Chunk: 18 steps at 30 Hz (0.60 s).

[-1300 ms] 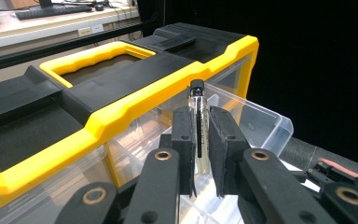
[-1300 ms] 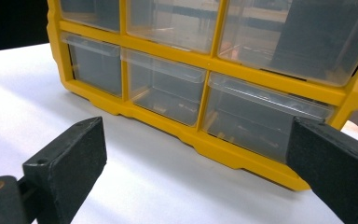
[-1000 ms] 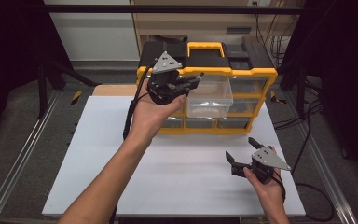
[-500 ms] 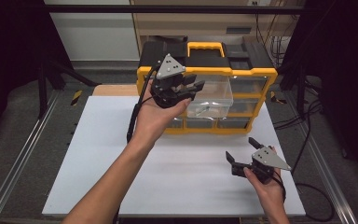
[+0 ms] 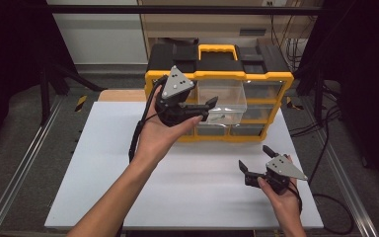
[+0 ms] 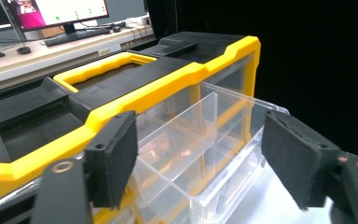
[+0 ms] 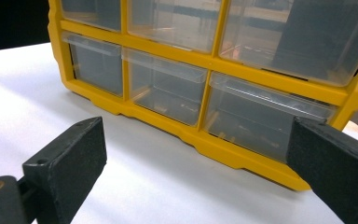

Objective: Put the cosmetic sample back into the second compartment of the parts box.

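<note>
A yellow and black organizer box (image 5: 271,79) with clear drawers stands at the back of the white table. One clear upper drawer (image 5: 225,95) is pulled out toward me, also seen in the left gripper view (image 6: 200,126). My left gripper (image 5: 208,109) hovers at the drawer's left front corner. Its jaws have just been opening and now stand open with nothing between them (image 6: 200,158). A small dark item (image 5: 220,117) lies in the drawer just beyond the fingertips. My right gripper (image 5: 254,158) rests open near the table's front right, facing the lower drawers (image 7: 168,93).
The white tabletop (image 5: 103,168) spreads wide in front of the box. Cables (image 5: 316,123) trail off the right side. Metal rails (image 5: 24,163) run along the table's left edge. A desk with a monitor (image 6: 51,9) stands behind the box.
The left gripper's jaws were shut a second ago and have spread apart. The left hand stayed over the pulled-out drawer, and the right hand has not moved.
</note>
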Tool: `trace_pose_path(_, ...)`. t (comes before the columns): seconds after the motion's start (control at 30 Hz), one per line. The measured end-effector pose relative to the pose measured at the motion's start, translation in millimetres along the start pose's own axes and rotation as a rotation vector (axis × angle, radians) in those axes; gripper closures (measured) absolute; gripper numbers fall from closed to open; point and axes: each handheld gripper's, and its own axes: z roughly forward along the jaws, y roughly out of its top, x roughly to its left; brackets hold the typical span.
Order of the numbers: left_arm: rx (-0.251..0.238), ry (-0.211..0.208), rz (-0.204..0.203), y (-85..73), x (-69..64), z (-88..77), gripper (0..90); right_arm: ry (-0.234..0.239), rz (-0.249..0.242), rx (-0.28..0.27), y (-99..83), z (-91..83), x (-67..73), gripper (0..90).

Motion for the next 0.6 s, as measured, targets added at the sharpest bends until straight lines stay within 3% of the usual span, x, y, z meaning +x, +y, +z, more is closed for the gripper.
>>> trace_pose_path(0.2,-0.005,-0.004,-0.030,-10.3,-4.4,-5.0,14.6,-0.004,-0.006,0.003,0.1,0.0,0.1,5.3)
trace_pose_path(0.5,-0.045,-0.006,-0.038,-26.1,-10.1,-11.7,9.4,-0.002,-0.003,0.002,-0.1,0.3,0.4,5.0)
trace_pose_path(0.6,-0.039,-0.001,-0.019,-31.1,-13.1,-12.3,8.9,-0.003,-0.004,0.003,-0.3,0.6,0.5,5.0)
